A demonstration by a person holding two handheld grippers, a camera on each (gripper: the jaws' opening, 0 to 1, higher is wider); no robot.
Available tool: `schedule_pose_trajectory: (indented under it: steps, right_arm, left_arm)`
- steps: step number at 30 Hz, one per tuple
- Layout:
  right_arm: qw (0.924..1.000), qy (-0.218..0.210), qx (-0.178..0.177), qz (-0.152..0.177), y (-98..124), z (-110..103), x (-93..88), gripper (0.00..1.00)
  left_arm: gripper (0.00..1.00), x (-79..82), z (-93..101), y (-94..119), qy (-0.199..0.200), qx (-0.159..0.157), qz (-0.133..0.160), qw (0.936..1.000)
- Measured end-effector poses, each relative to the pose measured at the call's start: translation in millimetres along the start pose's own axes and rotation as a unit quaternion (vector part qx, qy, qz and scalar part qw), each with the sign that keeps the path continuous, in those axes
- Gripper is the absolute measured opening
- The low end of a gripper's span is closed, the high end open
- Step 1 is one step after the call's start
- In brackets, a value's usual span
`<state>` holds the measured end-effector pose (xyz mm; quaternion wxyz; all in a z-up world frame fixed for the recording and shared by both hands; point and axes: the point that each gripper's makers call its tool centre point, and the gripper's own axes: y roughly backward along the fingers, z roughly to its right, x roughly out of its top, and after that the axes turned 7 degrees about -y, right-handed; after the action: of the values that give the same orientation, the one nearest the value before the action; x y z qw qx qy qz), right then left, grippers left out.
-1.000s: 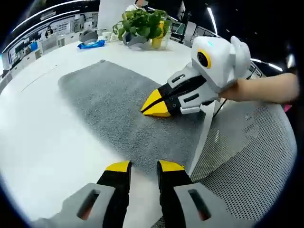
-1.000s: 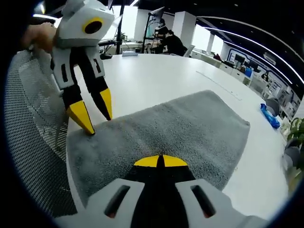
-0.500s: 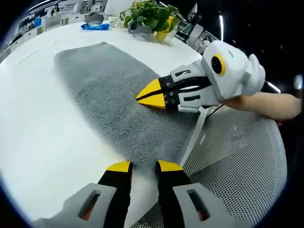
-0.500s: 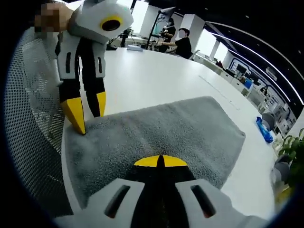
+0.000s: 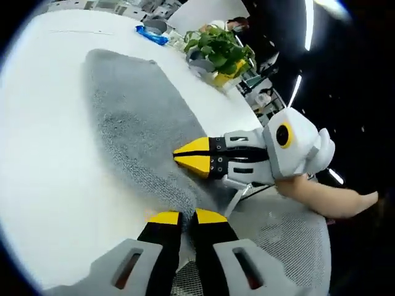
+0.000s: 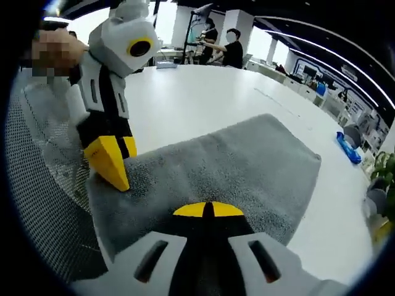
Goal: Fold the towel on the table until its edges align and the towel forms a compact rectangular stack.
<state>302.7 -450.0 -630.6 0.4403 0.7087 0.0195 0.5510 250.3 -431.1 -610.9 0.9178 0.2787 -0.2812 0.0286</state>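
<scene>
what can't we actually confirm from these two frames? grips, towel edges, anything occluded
- Right gripper, right gripper view: jaws meet over the towel; the pinch point is hidden by the jaws themselves.
- Left gripper, left gripper view: tips nearly together at the towel's near edge; whether cloth sits between them is unclear.
- Towel's near edge, right gripper view: covered by the gripper body.
- Blue item on the table: too small to identify.

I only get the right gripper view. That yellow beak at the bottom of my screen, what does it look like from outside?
Observer: From the left gripper view, the right gripper is a white body with a shut yellow tip lying on the towel.
Operator: Who holds it?
Observer: A person's hand, gripping it from behind.
Operator: Anything past the towel?
Observer: A leafy plant in a yellow pot.
</scene>
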Motion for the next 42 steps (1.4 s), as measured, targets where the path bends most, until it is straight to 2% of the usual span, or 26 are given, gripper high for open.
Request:
schedule_pose_trajectory:
  steps: [1, 3, 5, 8, 12, 14, 16, 19, 23, 25, 28, 30, 32, 33, 34, 35, 37, 38, 39, 41, 42]
  right_arm:
    - [0.9996, 0.019, 0.008, 0.02, 6, -2, 12.3, 0.05]
    - [0.9985, 0.044, 0.007, 0.031, 17, -3, 22.0, 0.09]
    - [0.9967, 0.068, 0.026, 0.038, 29, -12, 27.0, 0.12]
    - [0.9929, 0.108, 0.044, 0.027, 48, -27, 21.7, 0.16]
    - [0.9885, 0.141, 0.054, 0.012, 58, -49, 9.4, 0.21]
    - [0.9865, 0.16, 0.034, -0.006, 52, -53, 3.9, 0.2]
    - [0.978, 0.204, 0.026, -0.033, 41, -56, 0.5, 0.2]
    - [0.9787, 0.201, 0.018, -0.04, 31, -59, 0.5, 0.22]
    - [0.9626, 0.266, -0.024, -0.046, 36, -48, 2.7, 0.21]
    - [0.9588, 0.279, -0.031, -0.041, 38, -46, 6.1, 0.19]
    - [0.9601, 0.274, -0.042, -0.04, 42, -41, 11.0, 0.06]
    - [0.9652, 0.255, -0.046, -0.035, 45, -38, 14.2, 0.01]
    - [0.9678, 0.245, -0.048, -0.03, 48, -36, 16.5, 0.0]
    - [0.9714, 0.231, -0.05, -0.024, 49, -34, 18.4, 0.0]
    - [0.9746, 0.218, -0.048, -0.02, 50, -32, 19.3, 0.0]
    - [0.981, 0.189, -0.043, -0.009, 51, -31, 21.2, 0.0]
    - [0.9884, 0.149, -0.031, 0.003, 52, -29, 23.6, 0.0]
    - [0.9907, 0.133, -0.026, 0.009, 52, -28, 24.5, 0.0]
    - [0.9931, 0.113, -0.03, 0.013, 54, -22, 24.9, 0.0]
    - [0.9951, 0.092, -0.03, 0.015, 55, -15, 23.6, 0.0]
    - [0.9975, 0.063, -0.025, 0.021, 56, -11, 22.1, 0.0]
  left_arm:
    - [0.07, 4.9, 3.0, 2, 0.009, -0.009, 0.012, 0.9998]
    - [0.07, 6.4, 1.1, 5, 0.008, -0.006, 0.015, 0.9998]
    - [0.07, 7.9, 1.2, 5, 0.009, -0.006, 0.018, 0.9998]
    - [0.06, 10.4, 2.2, 4, 0.011, -0.007, 0.024, 0.9996]
    - [0.06, 19.6, 6.0, 5, 0.024, -0.017, 0.044, 0.9986]
    - [0.06, 23.3, 9.4, 5, 0.053, -0.03, 0.057, 0.9965]
    - [0.06, 22.8, 7.7, 6, 0.058, -0.03, 0.058, 0.9962]
    - [0.06, 22.3, 3.7, 7, 0.06, -0.018, 0.058, 0.9964]
    - [0.06, 28.6, 4.4, 10, 0.087, -0.029, 0.077, 0.9928]
    - [0.06, 30.8, 4.9, 11, 0.094, -0.032, 0.084, 0.9915]
    - [0.06, 34.0, -0.1, 15, 0.107, -0.029, 0.095, 0.9893]
    - [0.06, 35.2, -0.7, 16, 0.118, -0.031, 0.1, 0.9876]
    - [0.06, 36.9, 1.9, 16, 0.121, -0.037, 0.104, 0.9864]
    - [0.06, 37.0, 1.9, 15, 0.121, -0.037, 0.105, 0.9864]
    - [0.07, 37.7, 1.0, 15, 0.115, -0.033, 0.107, 0.9871]
    - [0.07, 38.9, -0.1, 16, 0.106, -0.029, 0.11, 0.9879]
    - [0.08, 44.3, -1.3, 18, 0.061, -0.012, 0.119, 0.991]
    - [0.09, 49.2, -1.3, 20, 0.035, -0.001, 0.128, 0.9912]
    - [0.1, 59.1, 0.7, 24, -0.027, 0.014, 0.144, 0.9891]
    - [0.12, 71.1, 3.3, 31, -0.104, 0.039, 0.163, 0.9804]
    - [0.14, 81.2, 4.6, 37, -0.164, 0.061, 0.179, 0.9682]
